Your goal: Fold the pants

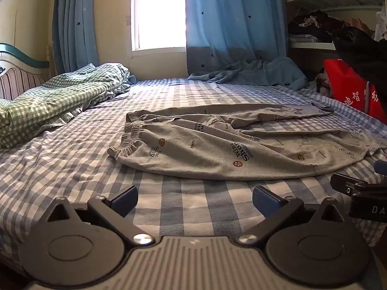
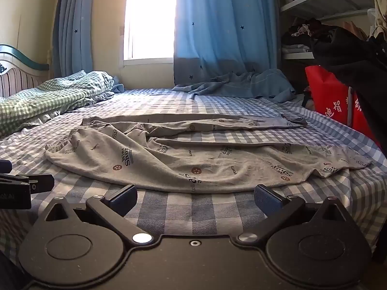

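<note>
- The grey pants [image 1: 232, 142] are spread out on the checked bed [image 1: 72, 169], waistband toward the headboard side, legs running the other way with a gap between them. Not folded at all yet.
- Left tongs [image 1: 194, 199] are wide open with nothing in them, sitting just short of the near edge of the pants.
- Right tongs [image 2: 196, 197] are the same: fully spread, empty, nearly at the hem of the near leg.
- Both point slightly downward at the bed, side by side.
- Risk, I'd say: that fabric is thin and wrinkly, so a pinch could grab the bedsheet too, or only one layer, and the fold goes lopsided.
</note>
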`<state>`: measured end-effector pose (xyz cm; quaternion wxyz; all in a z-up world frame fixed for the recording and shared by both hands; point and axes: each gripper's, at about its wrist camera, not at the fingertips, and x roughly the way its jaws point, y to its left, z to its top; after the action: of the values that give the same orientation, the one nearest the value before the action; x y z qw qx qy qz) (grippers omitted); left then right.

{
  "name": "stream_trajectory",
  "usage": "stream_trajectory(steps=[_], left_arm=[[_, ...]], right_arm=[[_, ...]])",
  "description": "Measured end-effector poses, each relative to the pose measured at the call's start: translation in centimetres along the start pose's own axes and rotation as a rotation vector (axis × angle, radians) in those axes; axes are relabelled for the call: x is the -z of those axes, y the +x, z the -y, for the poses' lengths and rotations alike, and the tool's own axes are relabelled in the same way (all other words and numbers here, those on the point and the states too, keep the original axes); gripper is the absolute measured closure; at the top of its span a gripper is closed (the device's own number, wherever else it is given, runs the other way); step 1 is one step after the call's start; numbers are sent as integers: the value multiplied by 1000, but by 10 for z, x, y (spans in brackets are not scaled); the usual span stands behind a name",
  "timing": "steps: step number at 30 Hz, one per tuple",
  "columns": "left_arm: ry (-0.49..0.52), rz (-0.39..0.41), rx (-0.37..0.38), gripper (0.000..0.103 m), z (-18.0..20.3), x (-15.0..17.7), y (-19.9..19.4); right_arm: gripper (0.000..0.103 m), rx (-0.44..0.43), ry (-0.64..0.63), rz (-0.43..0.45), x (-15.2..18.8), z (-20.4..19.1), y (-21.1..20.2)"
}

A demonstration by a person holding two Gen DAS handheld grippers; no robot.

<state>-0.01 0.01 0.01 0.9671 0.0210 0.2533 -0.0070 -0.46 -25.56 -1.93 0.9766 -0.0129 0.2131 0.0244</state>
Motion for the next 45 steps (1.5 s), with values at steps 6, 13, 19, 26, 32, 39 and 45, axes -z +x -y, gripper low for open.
stream_trajectory(steps=[6,13,19,26,32,39,45], left_arm=[[23,2,-12,0,6,-4,0],[23,16,2,0,4,-2,-7],[24,15,1,0,4,-2,-7],[21,19,-6,0,1,-4,-10],[22,20,-6,0,0,-3,-10],[27,20,-9,0,2,-1,-9],[30,19,-11,0,2,0,-8]], right_arm=[[1,2,-12,8,0,-2,-2],[1,-6,-2,5,-1,3,-6],[1,-1,-3,4,-2,0,-5],[1,-5,-4,4,-2,0,-5],[1,-4,-4,7,-1,0,-5],[1,-4,-8,5,-3,-4,-7],[1,-4,-9,3,-1,-6,-6]])
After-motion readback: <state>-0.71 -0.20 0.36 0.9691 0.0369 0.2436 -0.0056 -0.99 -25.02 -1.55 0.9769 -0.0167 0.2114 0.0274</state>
